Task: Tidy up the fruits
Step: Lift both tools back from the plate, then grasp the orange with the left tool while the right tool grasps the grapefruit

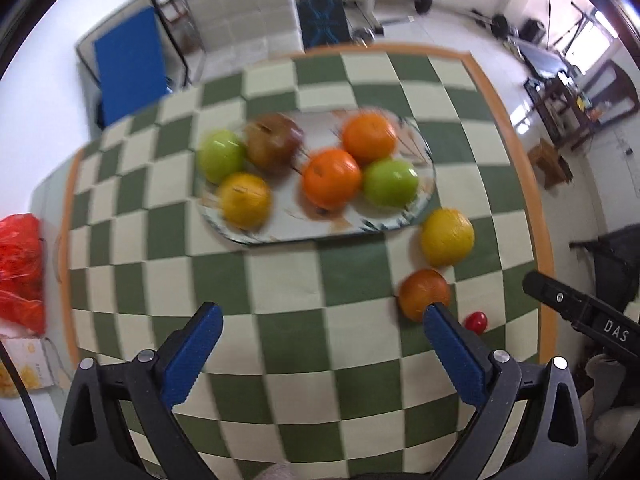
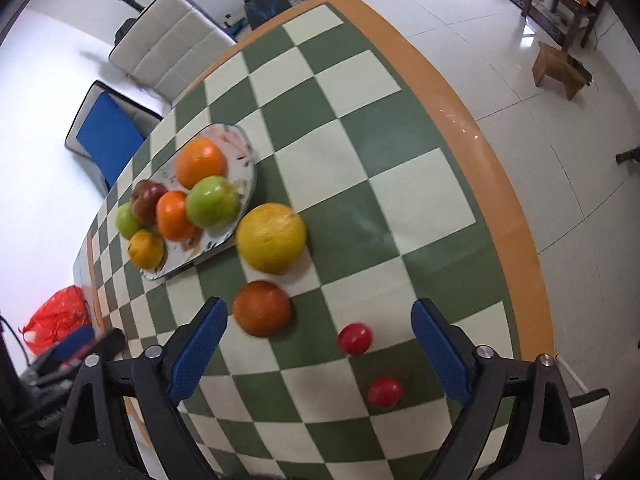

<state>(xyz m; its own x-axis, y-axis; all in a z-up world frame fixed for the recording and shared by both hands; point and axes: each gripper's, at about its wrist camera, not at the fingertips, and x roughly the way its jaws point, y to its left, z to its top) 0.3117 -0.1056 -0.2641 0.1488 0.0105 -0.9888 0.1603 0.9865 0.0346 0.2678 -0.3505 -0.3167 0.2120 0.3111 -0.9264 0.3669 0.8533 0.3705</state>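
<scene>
An oval patterned plate [image 1: 312, 228] [image 2: 248, 168] on the checked tablecloth holds two green apples, a dark red apple, two oranges and a yellow fruit. Off the plate lie a large yellow fruit [image 1: 447, 237] [image 2: 271, 238], a darker orange [image 1: 425, 293] [image 2: 262, 308] and two small red fruits [image 2: 355, 337] [image 2: 385, 391]; the left wrist view shows just one [image 1: 476, 321]. My left gripper [image 1: 322, 318] is open above the cloth, short of the plate. My right gripper [image 2: 318, 314] is open, with the nearer small red fruits between its fingers' lines; part of its body [image 1: 580, 312] shows at the right.
The table's orange border [image 2: 512, 216] runs along the right edge, with tiled floor beyond. A padded chair [image 1: 244, 4] and a blue-seated chair [image 1: 128, 60] stand at the far side. A red plastic bag [image 1: 20, 272] lies off the left edge. A wooden stool [image 2: 560, 68] stands on the floor.
</scene>
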